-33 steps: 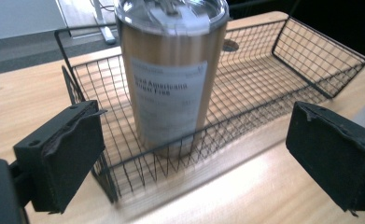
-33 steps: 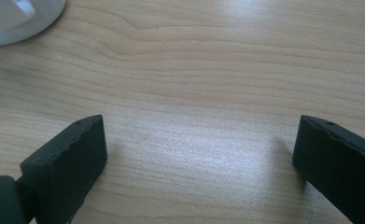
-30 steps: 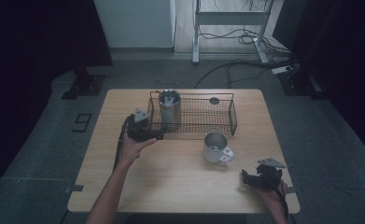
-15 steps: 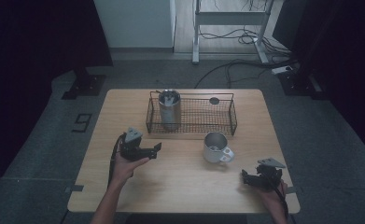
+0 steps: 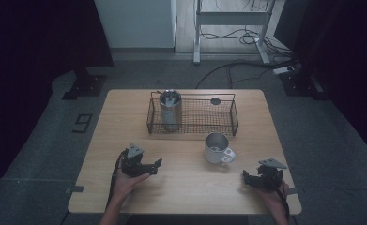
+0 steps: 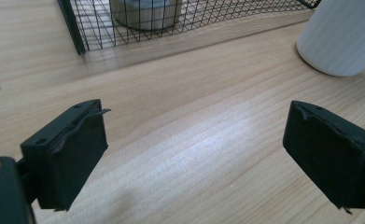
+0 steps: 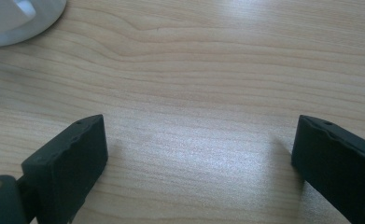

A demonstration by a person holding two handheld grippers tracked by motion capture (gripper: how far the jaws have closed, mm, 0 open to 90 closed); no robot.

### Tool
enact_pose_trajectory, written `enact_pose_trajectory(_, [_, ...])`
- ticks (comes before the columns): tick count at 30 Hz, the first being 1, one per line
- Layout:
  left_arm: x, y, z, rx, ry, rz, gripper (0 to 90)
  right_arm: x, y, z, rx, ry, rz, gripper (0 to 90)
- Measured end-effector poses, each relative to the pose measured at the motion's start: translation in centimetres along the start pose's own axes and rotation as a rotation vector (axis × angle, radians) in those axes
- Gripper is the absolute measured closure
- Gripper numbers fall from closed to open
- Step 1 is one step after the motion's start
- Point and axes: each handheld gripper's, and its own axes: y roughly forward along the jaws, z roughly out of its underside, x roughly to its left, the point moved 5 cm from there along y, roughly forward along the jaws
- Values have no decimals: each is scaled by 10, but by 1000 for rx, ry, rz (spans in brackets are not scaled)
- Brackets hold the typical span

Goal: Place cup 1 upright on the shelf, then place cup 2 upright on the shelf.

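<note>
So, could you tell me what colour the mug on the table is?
White mug; the left gripper view shows it best.

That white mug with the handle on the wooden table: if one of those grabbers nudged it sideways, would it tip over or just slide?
The white ceramic-looking mug looks squat with a broad base, so it would probably slide rather than tip. Its smooth wall seems slippery for the fingers. It is likely rigid and breakable, judging by its glazed look.

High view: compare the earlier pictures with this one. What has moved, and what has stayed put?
The left gripper drew back from the wire basket toward the table's near edge, empty, its jaws closing somewhat. Nothing was taken or released. The right gripper, the white mug and the steel cup in the basket stayed put.
</note>
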Motion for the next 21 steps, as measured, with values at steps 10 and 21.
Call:
enact_pose_trajectory(10, [0, -3, 0, -22, -23, 17, 72, 0, 0, 0, -2, -7, -5, 40])
enact_pose_trajectory(21, [3, -5, 1, -8, -25, 31, 73, 4, -12, -7, -81, -3, -3, 80])
